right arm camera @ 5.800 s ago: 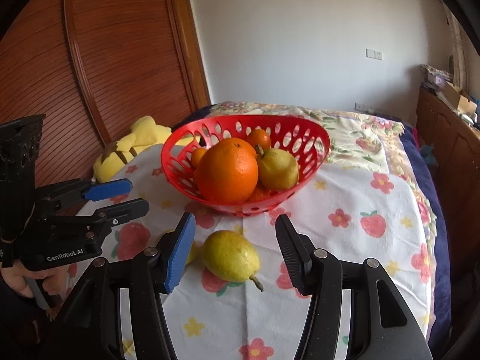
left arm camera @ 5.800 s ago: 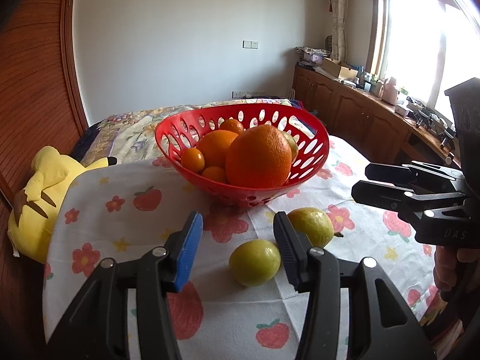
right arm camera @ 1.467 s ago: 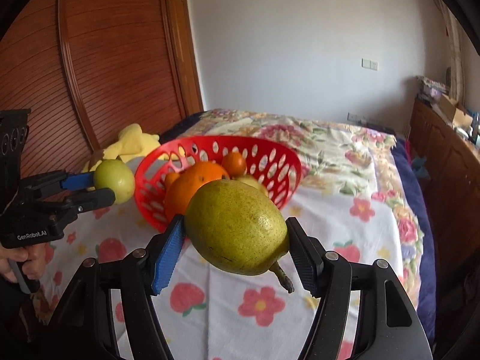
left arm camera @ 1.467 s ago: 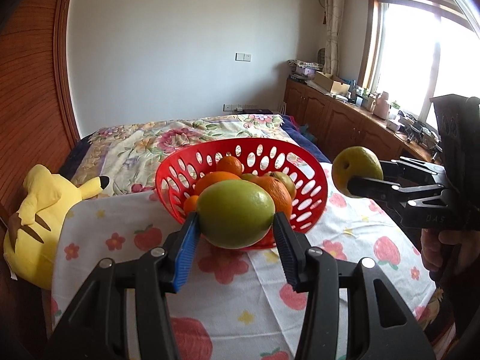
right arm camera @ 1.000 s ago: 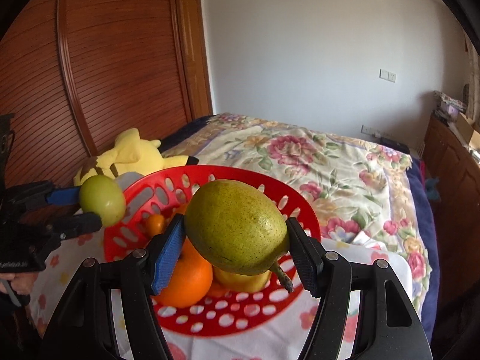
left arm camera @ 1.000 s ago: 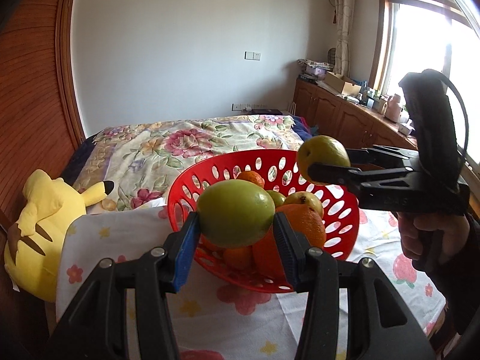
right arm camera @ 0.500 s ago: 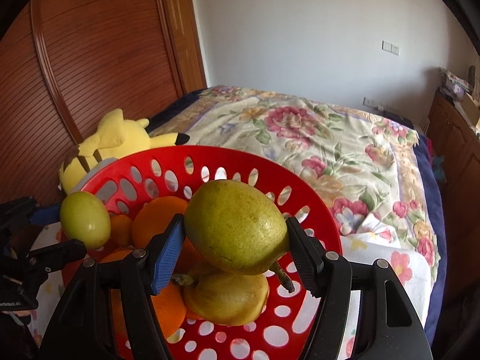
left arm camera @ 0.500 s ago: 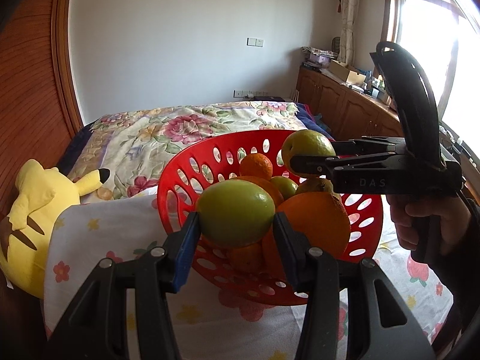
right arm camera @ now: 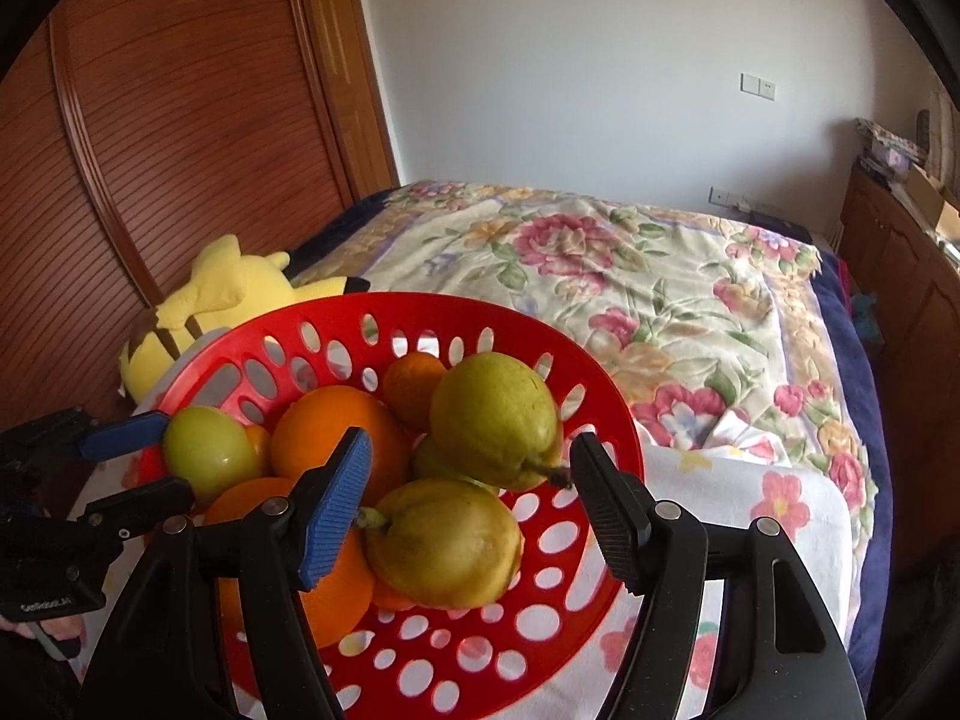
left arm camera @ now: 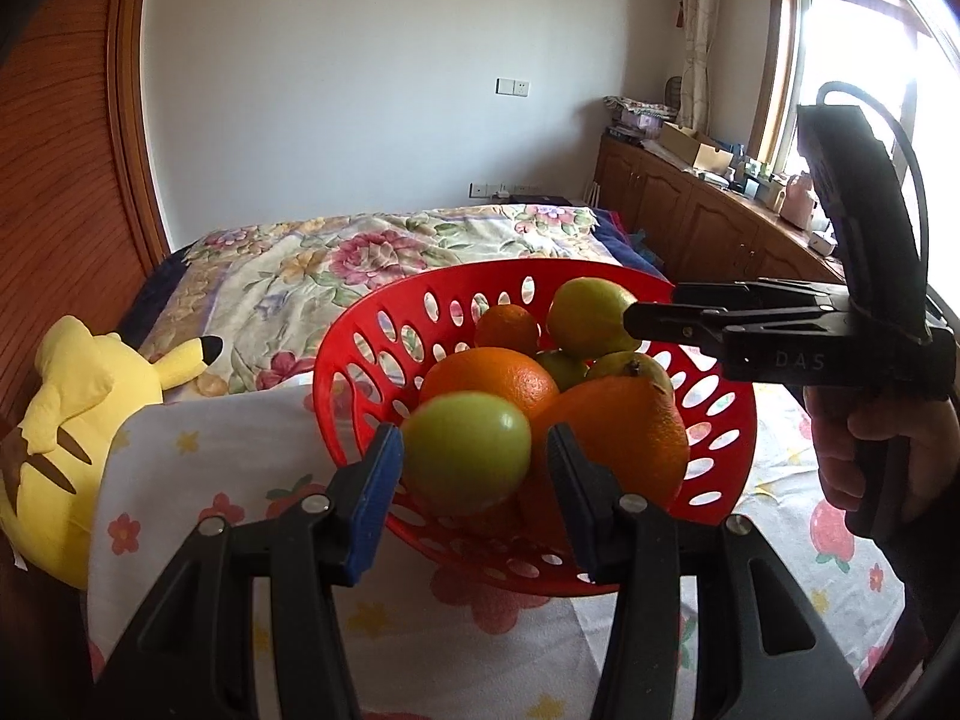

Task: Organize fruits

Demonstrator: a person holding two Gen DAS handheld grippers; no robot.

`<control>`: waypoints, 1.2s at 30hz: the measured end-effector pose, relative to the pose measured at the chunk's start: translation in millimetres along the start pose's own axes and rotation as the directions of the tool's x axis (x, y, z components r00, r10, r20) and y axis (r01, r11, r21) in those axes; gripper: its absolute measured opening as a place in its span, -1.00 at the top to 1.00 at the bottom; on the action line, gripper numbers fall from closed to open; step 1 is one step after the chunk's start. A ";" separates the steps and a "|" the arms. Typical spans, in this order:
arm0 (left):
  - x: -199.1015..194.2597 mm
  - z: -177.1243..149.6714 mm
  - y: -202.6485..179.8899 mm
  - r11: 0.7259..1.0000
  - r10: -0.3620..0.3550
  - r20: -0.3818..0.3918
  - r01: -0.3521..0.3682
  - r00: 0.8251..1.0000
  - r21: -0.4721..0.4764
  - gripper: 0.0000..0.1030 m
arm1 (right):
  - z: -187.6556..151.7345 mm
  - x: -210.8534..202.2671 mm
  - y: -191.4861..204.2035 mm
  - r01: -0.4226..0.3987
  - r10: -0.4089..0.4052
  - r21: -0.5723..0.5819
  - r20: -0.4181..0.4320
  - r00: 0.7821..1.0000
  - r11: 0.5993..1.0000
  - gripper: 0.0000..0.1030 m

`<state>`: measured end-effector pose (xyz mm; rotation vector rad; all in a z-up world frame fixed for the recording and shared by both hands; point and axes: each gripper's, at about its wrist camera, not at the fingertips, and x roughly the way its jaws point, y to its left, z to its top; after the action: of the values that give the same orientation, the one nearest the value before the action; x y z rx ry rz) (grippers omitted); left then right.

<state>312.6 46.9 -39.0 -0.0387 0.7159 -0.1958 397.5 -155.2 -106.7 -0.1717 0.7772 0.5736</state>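
A red perforated basket [left arm camera: 360,324] [right arm camera: 420,300] holds oranges [left arm camera: 612,438] and a yellow pear [right arm camera: 444,540]. My left gripper [left arm camera: 472,438] hovers over its near rim. A green round fruit [left arm camera: 465,450] is between the pads, blurred, with a gap at the right pad. My right gripper [right arm camera: 472,441] stands open over the basket. Its green pear [right arm camera: 495,420] lies on the pile beyond the pads, the stem near the black finger. In the left wrist view that pear [left arm camera: 585,315] sits at the right gripper's [left arm camera: 636,315] tips. In the right wrist view the left gripper [right arm camera: 174,456] shows at the left.
The basket stands on a white cloth with strawberry and flower prints [left arm camera: 198,480]. A yellow plush toy [left arm camera: 72,420] [right arm camera: 222,288] lies left of it. A floral bedspread [right arm camera: 630,276] spreads behind. A hand [left arm camera: 870,450] grips the right tool. Wooden cabinets [left arm camera: 690,222] line the right wall.
Both grippers came in over the basket. The right jaws widened and the pear left the pads for the pile. The green fruit sank a little between the left pads and blurred.
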 end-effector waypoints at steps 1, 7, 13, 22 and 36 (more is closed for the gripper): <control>-2.4 0.0 -1.3 1.000 0.005 0.003 -0.005 1.000 0.004 0.04 | -2.0 -4.5 1.2 0.002 -0.002 0.000 0.007 1.000 1.000 -0.37; -15.9 -3.0 -9.3 1.000 0.015 0.009 -0.015 1.000 0.014 0.04 | -14.6 -33.7 8.3 0.022 -0.023 0.023 0.062 0.998 0.999 -0.37; -41.2 -11.9 -24.0 0.999 0.025 0.030 -0.026 0.999 0.037 0.03 | -30.2 -65.2 23.4 0.053 -0.055 0.026 0.109 0.992 0.998 -0.37; -95.9 -29.4 -43.1 0.998 0.019 0.097 -0.025 0.995 0.057 -0.07 | -57.7 -118.8 52.8 0.060 -0.067 0.040 0.183 0.981 0.997 -0.37; -149.2 -64.6 -56.1 0.996 0.030 0.153 -0.042 0.988 0.074 -0.13 | -103.5 -180.9 96.7 0.083 -0.089 0.034 0.273 0.958 0.996 -0.37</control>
<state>151.0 22.5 14.7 0.0332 0.5558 -0.1836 178.1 -187.5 -46.8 -0.1024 0.5037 0.4930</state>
